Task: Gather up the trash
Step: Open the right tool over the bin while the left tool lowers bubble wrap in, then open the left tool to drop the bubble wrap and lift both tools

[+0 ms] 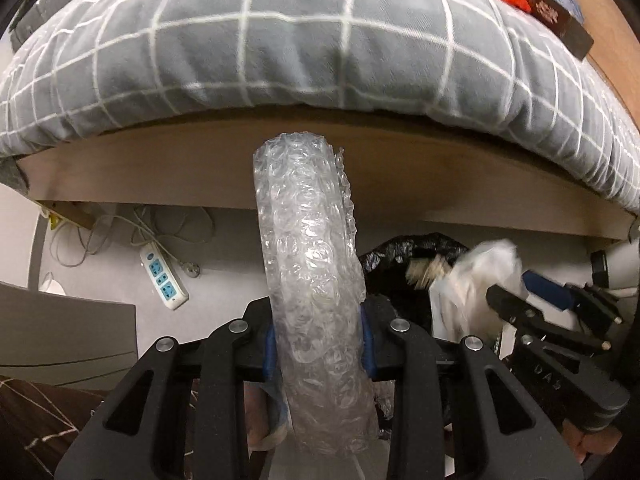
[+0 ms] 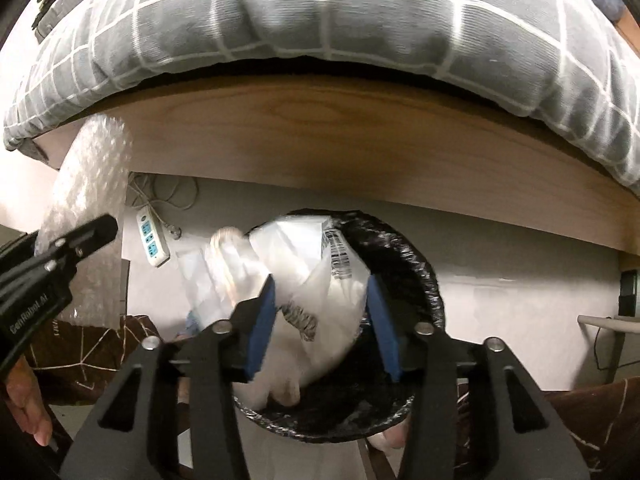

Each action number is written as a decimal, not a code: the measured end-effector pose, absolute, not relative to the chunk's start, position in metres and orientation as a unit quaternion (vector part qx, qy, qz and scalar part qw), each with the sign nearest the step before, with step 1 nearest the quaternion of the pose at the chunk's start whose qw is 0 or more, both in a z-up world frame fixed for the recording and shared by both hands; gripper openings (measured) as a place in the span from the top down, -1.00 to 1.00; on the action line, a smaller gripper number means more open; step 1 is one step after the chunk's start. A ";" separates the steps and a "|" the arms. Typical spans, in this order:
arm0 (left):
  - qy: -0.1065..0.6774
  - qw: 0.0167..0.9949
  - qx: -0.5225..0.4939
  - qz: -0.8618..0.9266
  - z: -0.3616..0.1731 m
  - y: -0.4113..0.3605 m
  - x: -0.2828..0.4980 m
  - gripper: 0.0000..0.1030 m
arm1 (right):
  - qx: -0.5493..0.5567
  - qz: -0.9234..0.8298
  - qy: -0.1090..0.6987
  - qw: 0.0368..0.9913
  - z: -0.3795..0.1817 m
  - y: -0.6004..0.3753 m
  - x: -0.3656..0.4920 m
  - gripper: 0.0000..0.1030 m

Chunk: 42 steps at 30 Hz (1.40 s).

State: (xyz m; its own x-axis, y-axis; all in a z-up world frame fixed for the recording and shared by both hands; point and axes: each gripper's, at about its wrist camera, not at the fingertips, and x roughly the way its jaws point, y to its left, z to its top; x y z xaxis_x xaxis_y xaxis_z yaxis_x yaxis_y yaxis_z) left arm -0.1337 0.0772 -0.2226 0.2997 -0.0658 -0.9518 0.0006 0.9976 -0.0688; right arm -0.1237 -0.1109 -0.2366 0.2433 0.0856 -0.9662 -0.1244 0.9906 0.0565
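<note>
My left gripper (image 1: 319,340) is shut on a roll of clear bubble wrap (image 1: 310,264), held upright in front of the bed frame; the roll also shows at the left of the right wrist view (image 2: 86,200). My right gripper (image 2: 322,320) is shut on a crumpled white plastic bag with a printed label (image 2: 316,280), held over a bin lined with a black bag (image 2: 416,280). In the left wrist view the right gripper (image 1: 532,292) with the white bag (image 1: 476,280) is at the right, beside the black bin liner (image 1: 400,256).
A bed with a grey checked cover (image 1: 304,40) on a wooden frame (image 2: 320,136) fills the top. A white power strip (image 1: 164,280) with cables lies on the grey floor under the bed. A dark patterned rug (image 2: 92,344) lies at the lower left.
</note>
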 end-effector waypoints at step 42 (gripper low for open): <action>0.581 0.809 0.028 -0.085 -0.216 -0.039 -0.136 -0.45 | 0.000 -0.043 0.540 0.841 -0.206 -0.222 -0.149 -0.84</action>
State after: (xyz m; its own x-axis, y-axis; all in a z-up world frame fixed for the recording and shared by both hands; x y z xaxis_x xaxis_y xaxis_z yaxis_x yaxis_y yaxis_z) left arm -0.1361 -0.0393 -0.2159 0.3109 -0.1060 -0.9445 0.1706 0.9839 -0.0543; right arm -0.1489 -0.2221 -0.2060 0.4132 -0.0723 -0.9078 0.0728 0.9963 -0.0462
